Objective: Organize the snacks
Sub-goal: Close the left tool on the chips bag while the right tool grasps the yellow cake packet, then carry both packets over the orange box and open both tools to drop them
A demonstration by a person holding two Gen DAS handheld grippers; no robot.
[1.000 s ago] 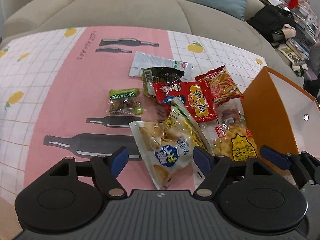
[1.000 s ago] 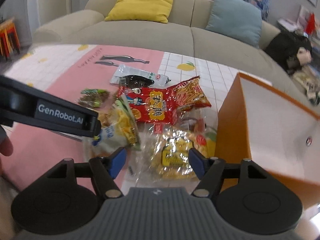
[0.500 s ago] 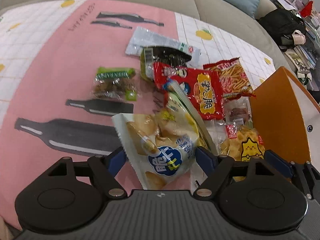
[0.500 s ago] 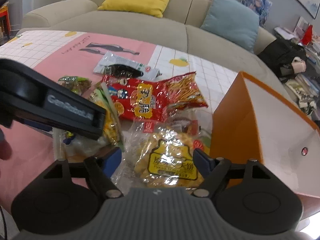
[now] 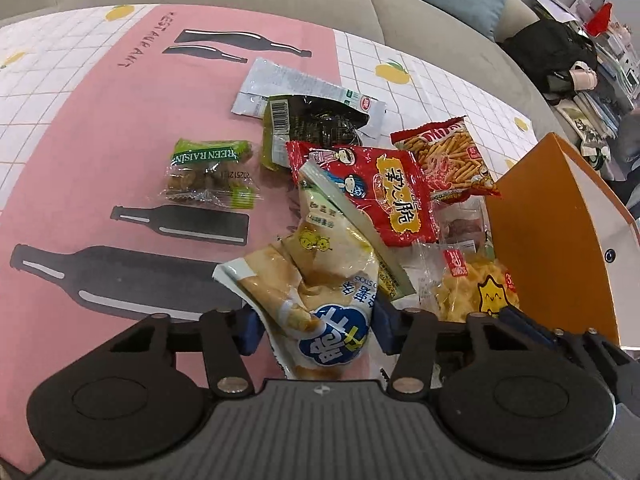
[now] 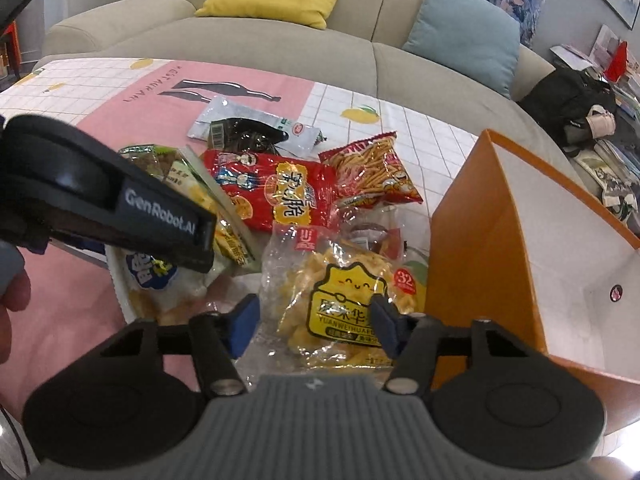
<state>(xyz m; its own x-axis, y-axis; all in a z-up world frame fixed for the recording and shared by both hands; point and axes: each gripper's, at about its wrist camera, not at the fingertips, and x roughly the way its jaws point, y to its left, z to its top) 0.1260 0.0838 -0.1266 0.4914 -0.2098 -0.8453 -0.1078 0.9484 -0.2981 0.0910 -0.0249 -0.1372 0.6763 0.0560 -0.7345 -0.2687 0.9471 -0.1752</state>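
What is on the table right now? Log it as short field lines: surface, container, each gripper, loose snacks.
surface: pink and white cloth
container: orange box, open, right of the pile
left gripper: just closed, pinching the pale chip bag
right gripper: just narrowed, pads at the sides of the yellow snack bag; grip unclear
loose snacks: green raisin pack, red bag, fries bag

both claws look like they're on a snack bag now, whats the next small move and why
Probably lift the left claw a little first. Its jaws have just been closing and now crumple the cream chip bag, which overlaps the pile. The right claw pinches the yellow waffle bag beside the open orange box.
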